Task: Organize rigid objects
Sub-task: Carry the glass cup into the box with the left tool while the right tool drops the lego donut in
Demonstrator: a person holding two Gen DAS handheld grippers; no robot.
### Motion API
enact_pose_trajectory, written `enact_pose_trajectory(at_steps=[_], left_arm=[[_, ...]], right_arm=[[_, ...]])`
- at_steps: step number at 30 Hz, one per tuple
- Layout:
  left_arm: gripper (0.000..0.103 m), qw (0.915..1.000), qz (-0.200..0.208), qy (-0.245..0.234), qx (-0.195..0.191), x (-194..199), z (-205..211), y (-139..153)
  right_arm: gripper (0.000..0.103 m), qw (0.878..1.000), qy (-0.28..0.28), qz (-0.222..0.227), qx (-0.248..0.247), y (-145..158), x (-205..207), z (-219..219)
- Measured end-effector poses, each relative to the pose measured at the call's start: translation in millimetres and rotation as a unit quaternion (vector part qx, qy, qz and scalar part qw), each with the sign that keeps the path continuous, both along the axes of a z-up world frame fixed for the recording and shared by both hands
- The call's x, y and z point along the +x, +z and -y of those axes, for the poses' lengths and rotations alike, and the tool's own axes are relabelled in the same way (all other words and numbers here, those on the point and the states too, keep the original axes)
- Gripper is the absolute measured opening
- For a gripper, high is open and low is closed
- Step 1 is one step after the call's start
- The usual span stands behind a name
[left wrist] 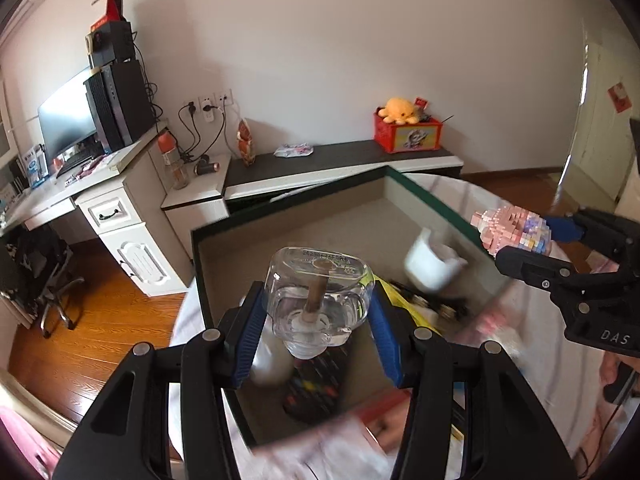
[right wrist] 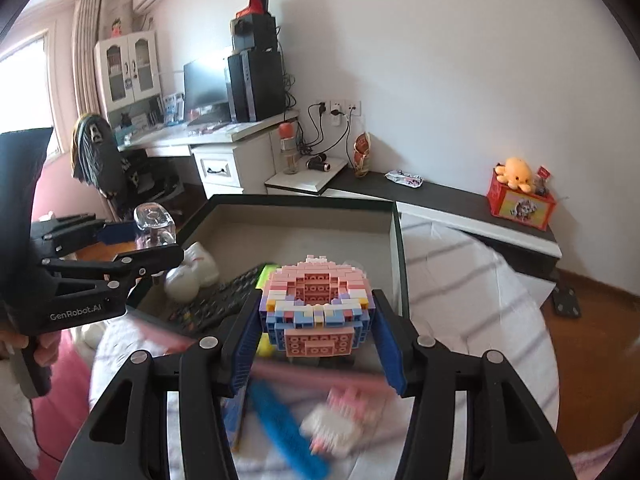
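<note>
left gripper (left wrist: 318,328): fingers clamped on clear glass bottle (left wrist: 318,294), held above the box
right gripper (right wrist: 316,330): fingers clamped on pastel brick model (right wrist: 316,308), held above box edge
box (right wrist: 394,240): open, holds white cup (left wrist: 434,264), keyboard (right wrist: 224,300)
beyond: tabletop (right wrist: 224,134) with monitor (right wrist: 204,84)

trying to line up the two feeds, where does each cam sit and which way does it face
Left wrist: on the left gripper, angled down over the open box; its jaws hold a clear bottle; right gripper at right edge.
Right wrist: on the right gripper, same way; jaws hold a brick model; a hand holds the left gripper.
Shared: box, desk, red toy box.
</note>
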State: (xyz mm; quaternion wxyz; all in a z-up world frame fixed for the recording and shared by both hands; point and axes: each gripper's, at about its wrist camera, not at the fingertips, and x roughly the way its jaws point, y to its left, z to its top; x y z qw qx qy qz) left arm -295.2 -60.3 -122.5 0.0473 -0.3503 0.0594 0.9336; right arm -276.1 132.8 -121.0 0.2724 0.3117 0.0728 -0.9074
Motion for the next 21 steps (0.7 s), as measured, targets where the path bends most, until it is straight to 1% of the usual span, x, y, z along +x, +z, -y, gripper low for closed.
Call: enact_pose_trajectory(at_steps=[3, 6, 7, 9, 11, 13, 15, 18, 21], left_arm=[[0.051, 0.9997, 0.022, 0.001, -0.006, -37, 6, -8], [0.051, 0.9988, 0.045, 0.003, -0.018, -71, 9, -18], [0.051, 0.9985, 0.052, 0.002, -0.018, -80, 10, -22], [0.051, 0.9974, 0.065, 0.002, -0.03, -95, 9, -31], [0.051, 0.9963, 0.078, 0.001, -0.036, -109, 10, -39], [0.051, 0.9952, 0.09, -0.003, -0.037, -117, 9, -47], [0.051, 0.9945, 0.094, -0.002, -0.046, -123, 7, -52], [0.051, 0.9936, 0.106, -0.006, -0.039, -128, 5, -57], [0.051, 0.9934, 0.106, -0.009, -0.043, -128, 1, -56]], right_arm=[[0.053, 1.0, 0.006, 0.014, 0.012, -4, -35, 15], [0.053, 0.999, 0.007, 0.026, 0.034, -10, -68, 31], [0.053, 0.998, 0.01, 0.036, 0.042, -13, -80, 37], [0.053, 0.997, 0.009, 0.047, 0.056, -21, -100, 47], [0.053, 0.996, 0.008, 0.055, 0.066, -25, -112, 52], [0.054, 0.995, 0.008, 0.065, 0.076, -30, -122, 55], [0.054, 0.994, 0.004, 0.071, 0.085, -35, -130, 57], [0.054, 0.992, 0.0, 0.083, 0.096, -41, -139, 59], [0.054, 0.991, -0.006, 0.09, 0.097, -46, -144, 56]])
